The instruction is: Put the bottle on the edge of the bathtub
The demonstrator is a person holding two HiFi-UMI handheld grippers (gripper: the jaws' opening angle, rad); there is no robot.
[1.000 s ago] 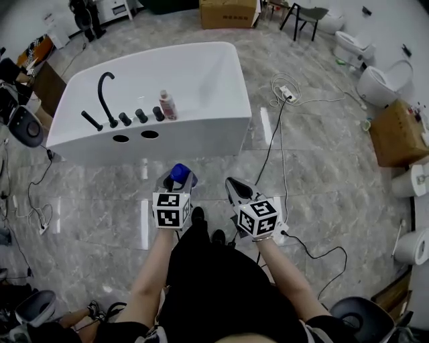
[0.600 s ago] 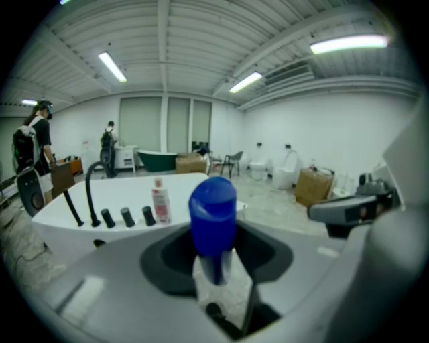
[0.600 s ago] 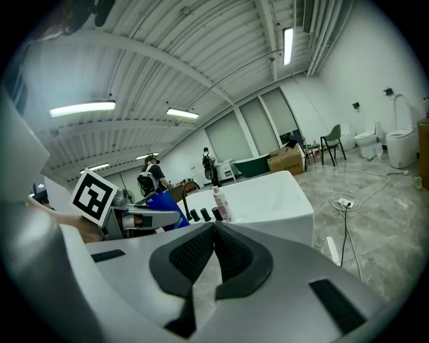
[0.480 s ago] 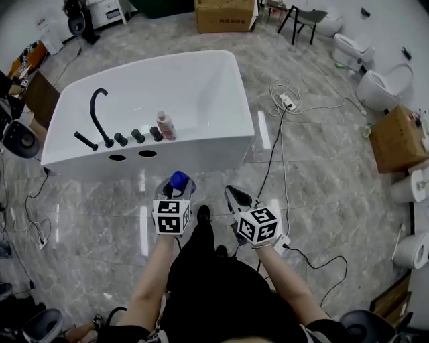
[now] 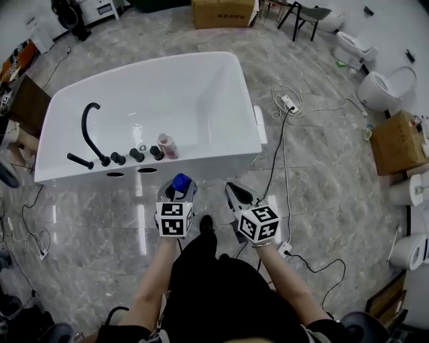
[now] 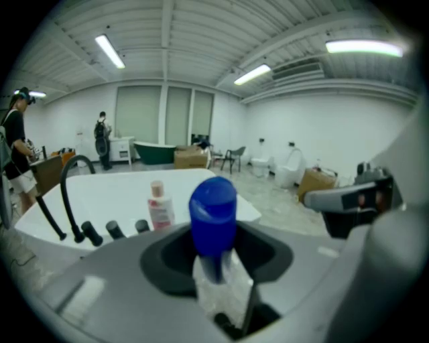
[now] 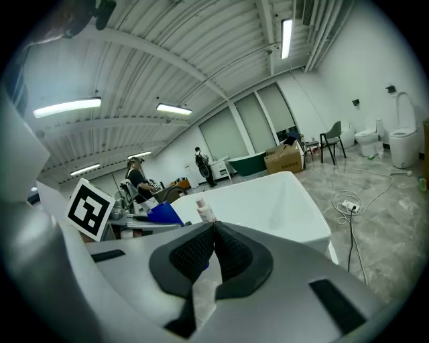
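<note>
My left gripper (image 5: 178, 189) is shut on a clear bottle with a blue cap (image 5: 179, 182), which stands upright between the jaws (image 6: 213, 214). It hovers over the floor just short of the white bathtub (image 5: 221, 144). On the tub's near ledge a small pink-and-white bottle (image 5: 167, 145) stands beside black knobs (image 5: 137, 155) and a black curved faucet (image 5: 89, 127). My right gripper (image 5: 236, 194) is shut with nothing between its pads (image 7: 214, 251), level with the left one.
Cables (image 5: 281, 144) trail over the grey tiled floor right of the tub. Toilets (image 5: 381, 87) and a cardboard box (image 5: 397, 137) stand at the right, another box (image 5: 225, 12) and a chair (image 5: 307, 13) at the back. People stand far off (image 6: 102, 137).
The bathtub has come nearer and shifted down in the head view as both grippers, still holding their pose, moved toward it.
</note>
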